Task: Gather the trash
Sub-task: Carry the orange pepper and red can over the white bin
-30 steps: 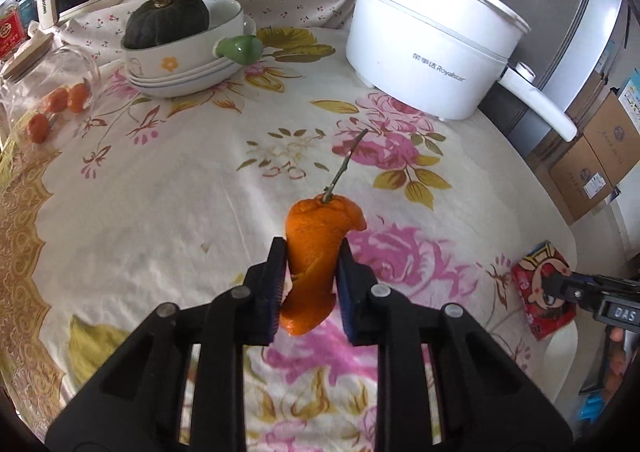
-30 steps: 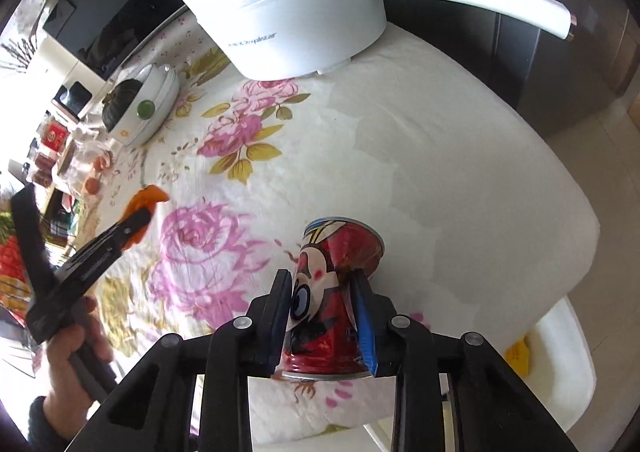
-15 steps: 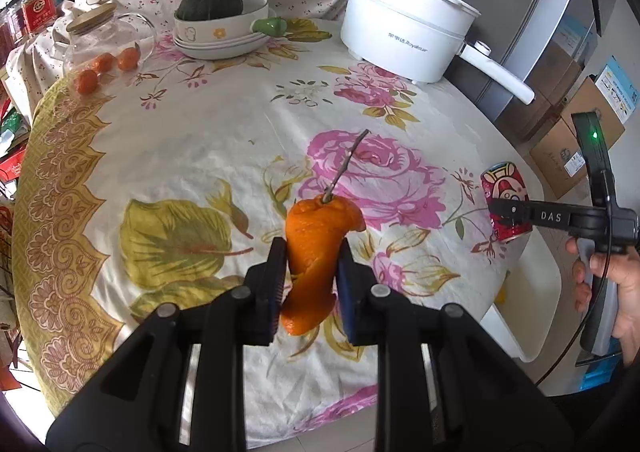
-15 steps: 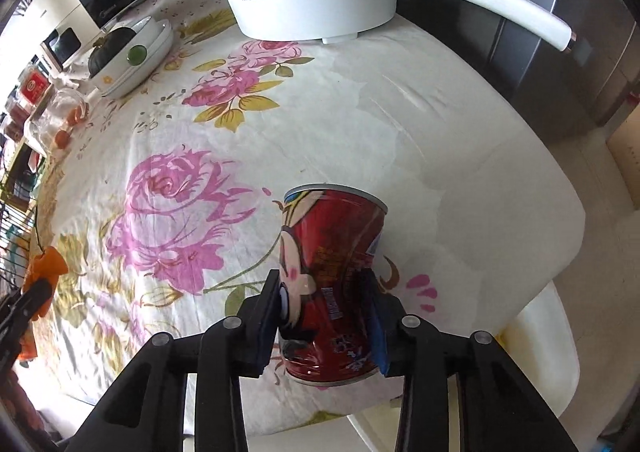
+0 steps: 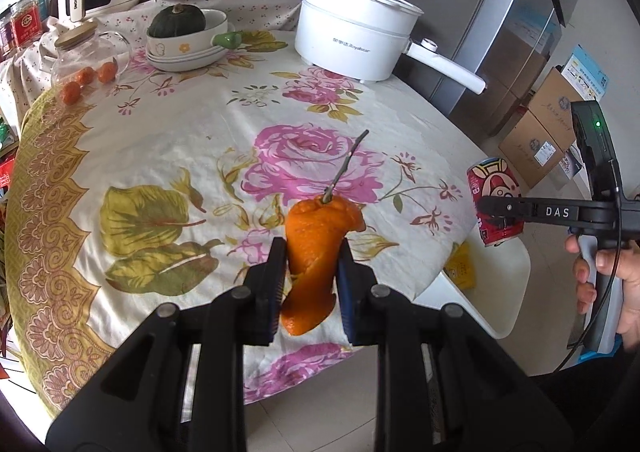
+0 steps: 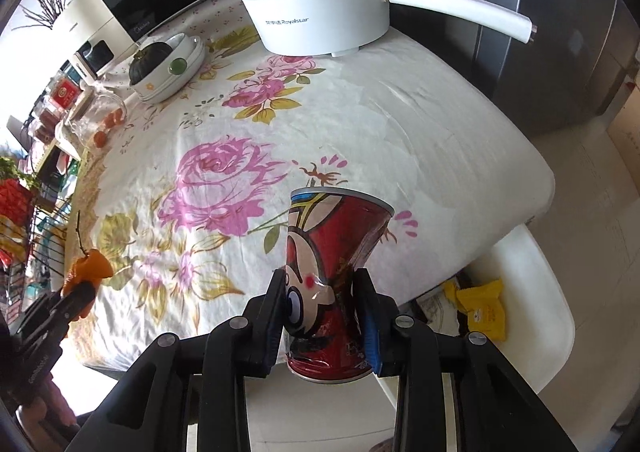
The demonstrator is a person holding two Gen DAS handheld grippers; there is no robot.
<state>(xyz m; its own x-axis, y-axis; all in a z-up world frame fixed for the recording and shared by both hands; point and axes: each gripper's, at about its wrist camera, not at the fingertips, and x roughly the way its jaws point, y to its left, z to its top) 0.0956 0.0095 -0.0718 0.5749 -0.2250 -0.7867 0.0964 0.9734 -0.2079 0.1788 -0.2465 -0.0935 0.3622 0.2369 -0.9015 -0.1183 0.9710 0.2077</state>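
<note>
An orange peel (image 5: 320,224) with a thin stem is pinched upright in my left gripper (image 5: 311,252), which is shut on it above the near edge of the flowered tablecloth (image 5: 192,140). My right gripper (image 6: 322,284) is shut on a red cartoon can (image 6: 336,236), dented at the waist, which hangs over the table's right edge. In the left wrist view the can (image 5: 494,188) and the right gripper (image 5: 496,208) show at far right, held by a hand. In the right wrist view the peel (image 6: 90,266) and the left gripper (image 6: 80,288) show at lower left.
A white electric pot (image 5: 356,40) with a long handle stands at the table's back. A bowl with a green squash (image 5: 180,20) and a glass jar (image 5: 88,60) stand at back left. A white container (image 6: 540,280) with yellow wrappers (image 6: 480,304) sits below the table's right edge. Cardboard boxes (image 5: 536,132) stand on the floor.
Both grippers have drawn back from the table's middle toward its near edge and risen a little, each still holding its item. The can now hangs past the edge near the white container.
</note>
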